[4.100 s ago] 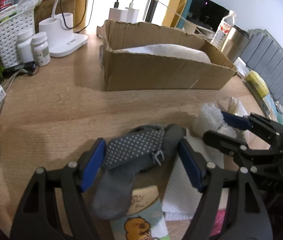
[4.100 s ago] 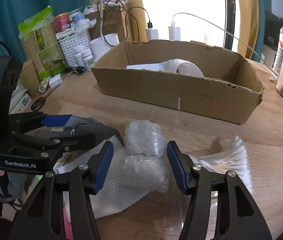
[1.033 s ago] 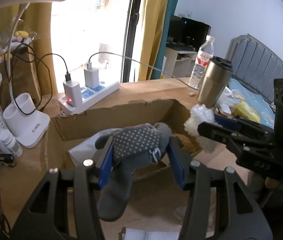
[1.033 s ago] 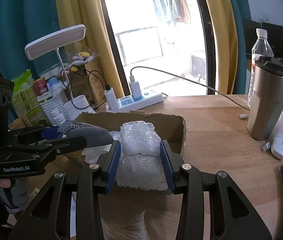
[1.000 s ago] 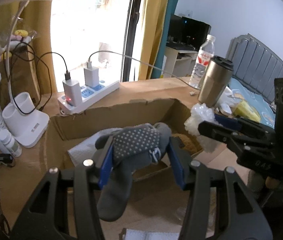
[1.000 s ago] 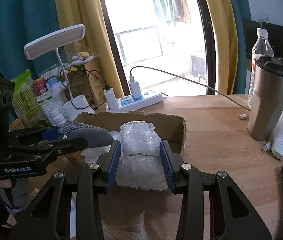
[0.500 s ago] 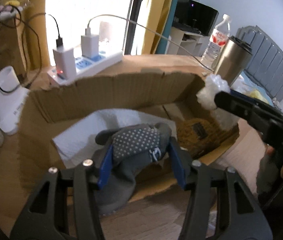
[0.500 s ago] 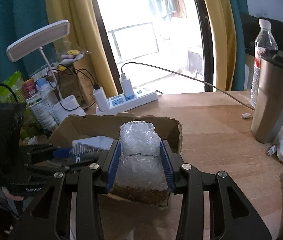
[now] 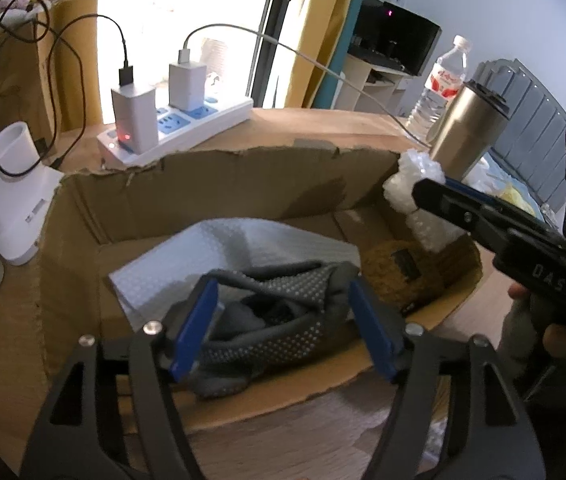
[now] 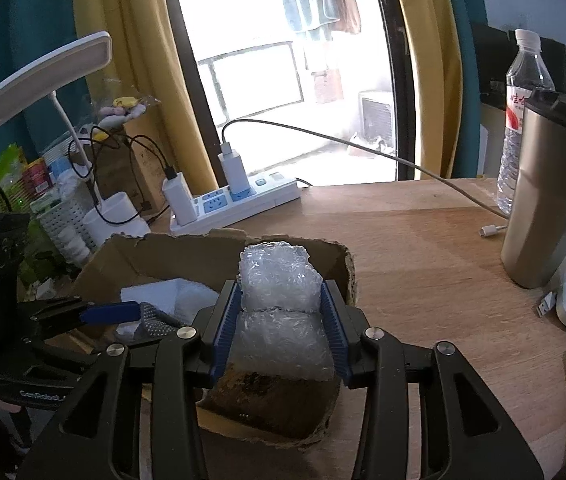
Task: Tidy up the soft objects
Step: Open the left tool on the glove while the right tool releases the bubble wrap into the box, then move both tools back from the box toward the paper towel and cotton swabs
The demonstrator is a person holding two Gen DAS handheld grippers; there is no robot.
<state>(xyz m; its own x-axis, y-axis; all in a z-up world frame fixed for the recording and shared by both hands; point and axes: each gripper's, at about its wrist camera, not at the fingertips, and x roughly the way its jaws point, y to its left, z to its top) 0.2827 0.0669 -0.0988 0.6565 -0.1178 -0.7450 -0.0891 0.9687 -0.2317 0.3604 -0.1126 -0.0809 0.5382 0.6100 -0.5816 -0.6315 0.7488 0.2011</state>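
Over the cardboard box (image 9: 211,184) the left gripper (image 9: 283,322) hangs with its two blue pads spread apart, and one grey dotted sock (image 9: 283,304) lies slack between them, resting down inside the box on one sheet of white padding (image 9: 243,248). Beside the sock, toward the right end of the box, sits one brown woolly item (image 9: 395,276). The right gripper (image 10: 282,320) is clamped on one wad of bubble wrap (image 10: 279,300), both pads pressed against its sides, held just above the right end of the box; in the left wrist view the wad shows white past the gripper's black finger (image 9: 463,208). Behind the box on the wooden table (image 10: 423,248) lies one white power strip (image 9: 187,128) carrying two chargers, each with a cable. To the right stand one steel tumbler (image 10: 547,208) and one water bottle (image 10: 523,92), close together. At the left are one white desk lamp (image 10: 47,76) and one white basket (image 10: 63,220).
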